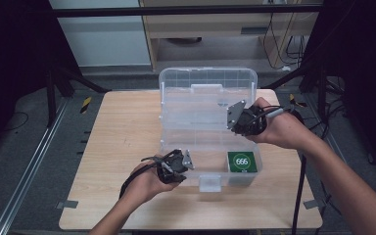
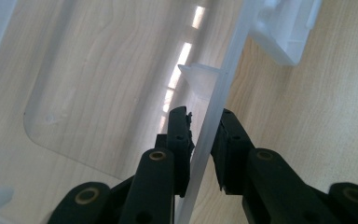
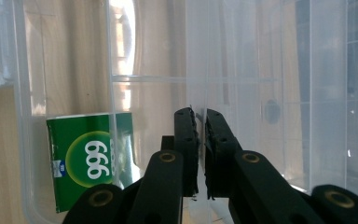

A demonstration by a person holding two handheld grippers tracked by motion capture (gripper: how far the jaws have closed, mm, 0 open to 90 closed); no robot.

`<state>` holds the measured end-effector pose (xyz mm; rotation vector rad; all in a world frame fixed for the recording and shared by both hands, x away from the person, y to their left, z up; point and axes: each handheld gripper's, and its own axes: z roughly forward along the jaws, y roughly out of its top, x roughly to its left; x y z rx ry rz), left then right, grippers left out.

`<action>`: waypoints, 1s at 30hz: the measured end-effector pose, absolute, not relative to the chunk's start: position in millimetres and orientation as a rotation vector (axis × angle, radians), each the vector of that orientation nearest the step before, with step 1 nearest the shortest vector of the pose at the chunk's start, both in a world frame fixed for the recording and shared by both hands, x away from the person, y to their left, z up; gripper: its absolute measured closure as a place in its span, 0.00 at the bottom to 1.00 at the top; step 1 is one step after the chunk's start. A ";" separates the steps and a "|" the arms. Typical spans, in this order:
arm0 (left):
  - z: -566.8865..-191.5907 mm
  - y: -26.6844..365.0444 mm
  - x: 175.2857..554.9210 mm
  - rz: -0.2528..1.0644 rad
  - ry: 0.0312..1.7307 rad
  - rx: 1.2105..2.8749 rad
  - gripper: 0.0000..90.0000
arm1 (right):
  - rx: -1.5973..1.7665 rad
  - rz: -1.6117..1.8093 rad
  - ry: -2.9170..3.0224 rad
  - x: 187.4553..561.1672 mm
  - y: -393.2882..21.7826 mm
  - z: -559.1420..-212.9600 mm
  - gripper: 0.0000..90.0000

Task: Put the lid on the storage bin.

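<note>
A clear plastic storage box (image 1: 208, 78) stands open on the wooden table, its lid raised at the back. Inside, at the front right, lies a green carton marked 999 (image 1: 242, 161) (image 3: 88, 158). My left gripper (image 1: 187, 164) (image 2: 205, 112) sits at the box's front left, its jaws closed across the thin front wall (image 2: 223, 88), one jaw inside and one outside. My right gripper (image 1: 234, 120) (image 3: 200, 112) is held higher at the lid's right part, jaws nearly together and pinched on a thin clear edge of the lid (image 3: 200, 70).
The box's white latch (image 1: 210, 182) (image 2: 284, 32) hangs at the front middle, right of my left gripper. Bare tabletop (image 1: 122, 132) lies left of the box. Dark stands, cables and a shelf unit are beyond the table's far edge.
</note>
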<state>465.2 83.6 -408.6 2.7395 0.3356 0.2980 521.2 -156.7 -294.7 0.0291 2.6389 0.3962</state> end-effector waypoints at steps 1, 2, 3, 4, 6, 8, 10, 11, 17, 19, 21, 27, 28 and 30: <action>-408.6 83.6 465.2 0.298 0.336 2.740 0.86 | 0.029 0.396 2.639 521.2 -156.7 -294.7 0.95; -409.1 83.9 465.2 0.296 0.334 2.735 0.86 | 0.027 0.395 2.644 520.3 -156.7 -294.8 0.95; -409.4 84.1 465.0 0.296 0.334 2.734 0.86 | 0.022 0.395 2.644 519.1 -156.8 -295.2 0.95; -410.1 83.4 466.8 0.298 0.301 2.724 0.86 | 0.012 0.396 2.645 517.5 -157.1 -295.3 0.96; -410.3 82.9 466.9 0.296 0.296 2.726 0.86 | 0.007 0.401 2.656 513.5 -158.0 -295.3 0.96; -410.7 83.2 461.7 0.276 0.386 2.727 0.86 | 0.003 0.394 2.660 509.0 -158.2 -296.7 0.96; -411.2 83.2 460.1 0.274 0.405 2.723 0.86 | -0.008 0.395 2.664 505.0 -158.6 -298.3 0.96; -411.3 83.2 460.0 0.275 0.404 2.723 0.86 | -0.009 0.396 2.665 503.2 -159.0 -299.1 0.96; -411.1 83.0 465.9 0.308 0.284 2.726 0.86 | -0.023 0.403 2.682 493.1 -161.6 -305.5 0.95; -411.7 83.3 460.3 0.282 0.387 2.722 0.86 | -0.021 0.405 2.674 491.9 -161.4 -306.2 0.95; -412.1 83.1 458.5 0.284 0.403 2.720 0.86 | -0.029 0.383 2.664 488.9 -160.4 -307.0 0.94; -412.4 83.3 458.3 0.285 0.398 2.719 0.86 | -0.036 0.383 2.679 489.1 -160.7 -307.1 0.95; -412.4 83.4 458.3 0.285 0.399 2.718 0.86 | -0.033 0.384 2.682 488.8 -160.8 -307.2 0.95; -412.6 83.4 458.0 0.284 0.402 2.717 0.86 | -0.032 0.380 2.688 488.6 -161.1 -307.2 0.95</action>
